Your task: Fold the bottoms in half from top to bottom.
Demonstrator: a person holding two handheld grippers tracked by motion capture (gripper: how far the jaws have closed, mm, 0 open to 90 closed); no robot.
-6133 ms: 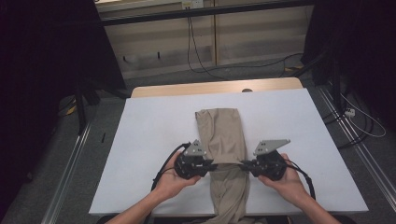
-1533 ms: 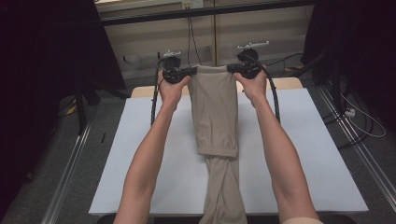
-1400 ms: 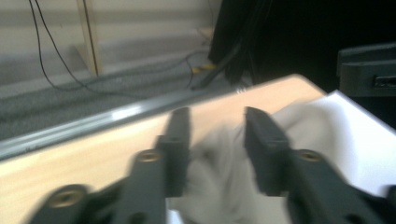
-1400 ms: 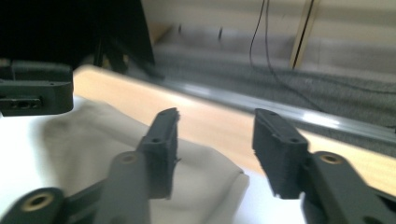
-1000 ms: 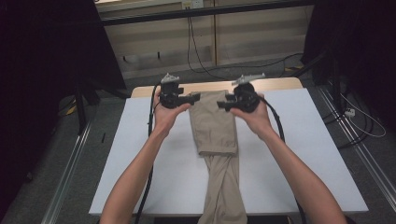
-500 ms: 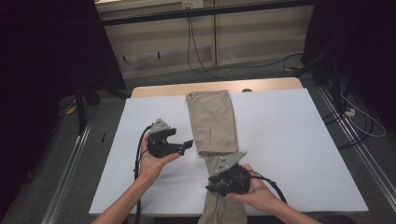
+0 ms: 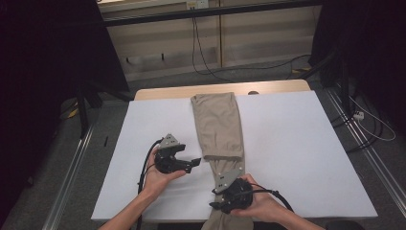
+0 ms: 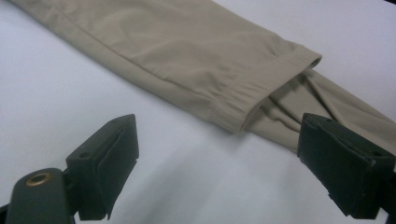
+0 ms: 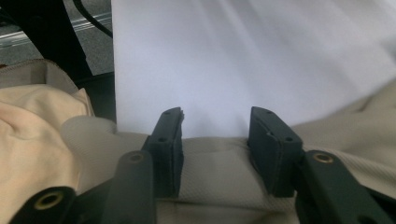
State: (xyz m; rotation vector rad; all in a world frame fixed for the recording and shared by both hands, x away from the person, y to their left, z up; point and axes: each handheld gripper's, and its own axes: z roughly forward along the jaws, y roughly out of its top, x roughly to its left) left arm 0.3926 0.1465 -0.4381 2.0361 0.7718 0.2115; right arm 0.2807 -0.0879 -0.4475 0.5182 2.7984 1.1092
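Folding a pair of tan trousers [image 7: 218,127] on the white table [image 7: 297,153], we stand partway through the job. One fold looks done: the far half of the garment lies doubled flat along the middle of the table, its elastic cuffed edge [image 8: 261,93] resting across the layer beneath, as the left gripper view shows. What remains, we judge, is the near portion, which runs from under that cuff toward us and hangs off the front edge of the table.

Our left gripper [image 7: 194,164] hovers just beside the trousers on their left, over bare table, its jaws spread wide and holding nothing; the fabric sits ahead of them, untouched.

Our right gripper [image 7: 214,205] sits low at the near edge, on the trailing part of the garment. In the right gripper view [image 9: 215,149] its jaws have just been closing and now stand partly apart, straddling a band of the tan cloth. The fabric lies between the pads, but we see a gap on each side, so we read no firm pinch yet.

By our reckoning, the next fold needs both grippers to take hold of that near section and carry it up over the folded stack, keeping the edges in line.
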